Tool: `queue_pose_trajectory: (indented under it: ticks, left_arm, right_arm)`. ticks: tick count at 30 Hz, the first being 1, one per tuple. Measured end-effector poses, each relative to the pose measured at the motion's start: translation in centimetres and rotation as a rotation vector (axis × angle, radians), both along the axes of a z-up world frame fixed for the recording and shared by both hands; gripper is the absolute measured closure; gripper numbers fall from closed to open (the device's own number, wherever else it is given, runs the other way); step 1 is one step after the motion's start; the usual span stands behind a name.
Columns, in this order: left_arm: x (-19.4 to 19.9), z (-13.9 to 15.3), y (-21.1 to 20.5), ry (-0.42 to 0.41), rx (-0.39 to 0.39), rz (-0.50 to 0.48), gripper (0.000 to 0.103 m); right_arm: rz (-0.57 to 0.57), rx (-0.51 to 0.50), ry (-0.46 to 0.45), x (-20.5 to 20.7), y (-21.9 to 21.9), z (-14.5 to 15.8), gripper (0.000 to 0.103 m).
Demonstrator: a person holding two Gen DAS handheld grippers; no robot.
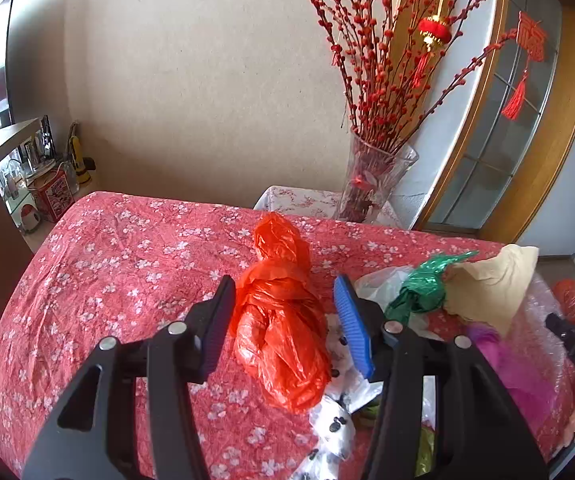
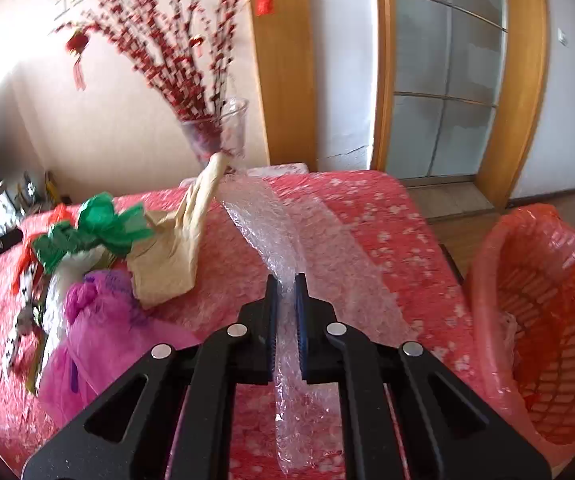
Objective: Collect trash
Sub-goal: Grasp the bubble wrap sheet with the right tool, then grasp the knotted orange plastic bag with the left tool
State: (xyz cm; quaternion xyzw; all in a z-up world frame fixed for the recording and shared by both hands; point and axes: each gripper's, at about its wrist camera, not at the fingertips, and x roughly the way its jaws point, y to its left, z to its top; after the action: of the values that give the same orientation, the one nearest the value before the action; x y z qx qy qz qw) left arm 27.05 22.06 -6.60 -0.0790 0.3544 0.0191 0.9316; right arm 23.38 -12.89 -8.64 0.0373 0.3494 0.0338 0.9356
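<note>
A crumpled orange bag [image 1: 283, 320] lies mid-counter; green [image 2: 91, 228], beige [image 2: 175, 256] and magenta [image 2: 103, 320] wrappings (loosely heaped) sit beside stretched bubble wrap [image 2: 287, 248].

Floral tablecloth [image 1: 127, 264], glass vase [image 1: 371, 184] of red branches [image 1: 383, 52], red tin [image 1: 53, 196]

My left gripper [image 1: 285, 322] has its jaws wide, the orange bag [image 1: 283, 320] between them. Left of it the tablecloth [image 1: 107, 280] lies bare to the left edge, open passage. Rightward, a green wrapper [image 1: 423, 288], tan bag [image 1: 491, 288] and pink bag [image 2: 99, 320] crowd the way. Past the right edge stands the lined basket [image 2: 547, 320], its mouth open.
</note>
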Motion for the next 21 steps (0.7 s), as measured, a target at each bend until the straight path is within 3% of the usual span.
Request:
queue_pose_trajectory:
  ticks: [8, 19, 21]
  left_arm:
    - [2.5, -1.9, 0.2, 0.066, 0.051, 0.026, 0.052]
    - [4.1, -3.7, -0.1, 0.135, -0.003, 0.008, 0.049]
    - [4.3, -3.9, -0.1, 0.141, -0.020, 0.002, 0.056]
  right_arm:
    - [-0.038, 0.017, 0.004, 0.1, -1.4, -0.1, 0.095]
    - [-0.053, 0.036, 0.012, -0.7, -2.3, -0.4, 0.095]
    - [-0.055, 0.038, 0.012, -0.8, -2.5, -0.3, 0.095]
